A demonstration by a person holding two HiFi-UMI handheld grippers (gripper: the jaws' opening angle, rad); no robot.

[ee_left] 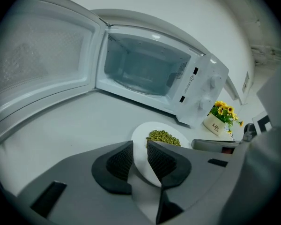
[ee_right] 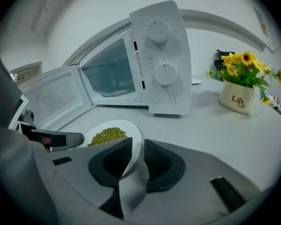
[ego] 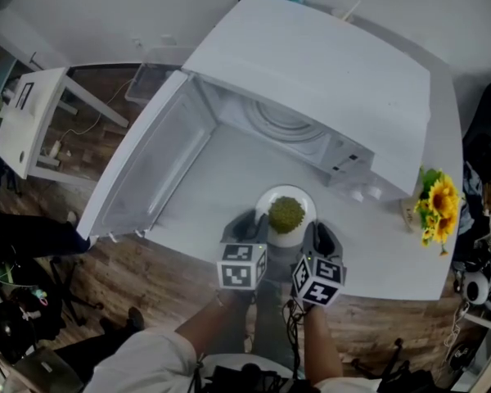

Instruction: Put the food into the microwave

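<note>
A white plate (ego: 308,200) heaped with green beans (ego: 286,214) sits on the white table in front of the microwave (ego: 327,64), whose door (ego: 147,166) hangs wide open to the left. My left gripper (ego: 250,224) is at the plate's left rim and my right gripper (ego: 321,236) at its right rim. In the left gripper view the plate's rim (ee_left: 141,142) runs between the pads of the left gripper (ee_left: 139,157), beans (ee_left: 163,136) just beyond. In the right gripper view the rim (ee_right: 133,134) likewise lies between the right gripper's (ee_right: 136,159) pads. Both stand narrowly open around the rim.
A white pot of yellow flowers (ego: 432,205) stands at the table's right edge, right of the microwave's dial panel (ee_right: 161,55). The microwave's cavity (ee_left: 145,69) holds a glass turntable. A white stand (ego: 29,121) is on the wooden floor at the left.
</note>
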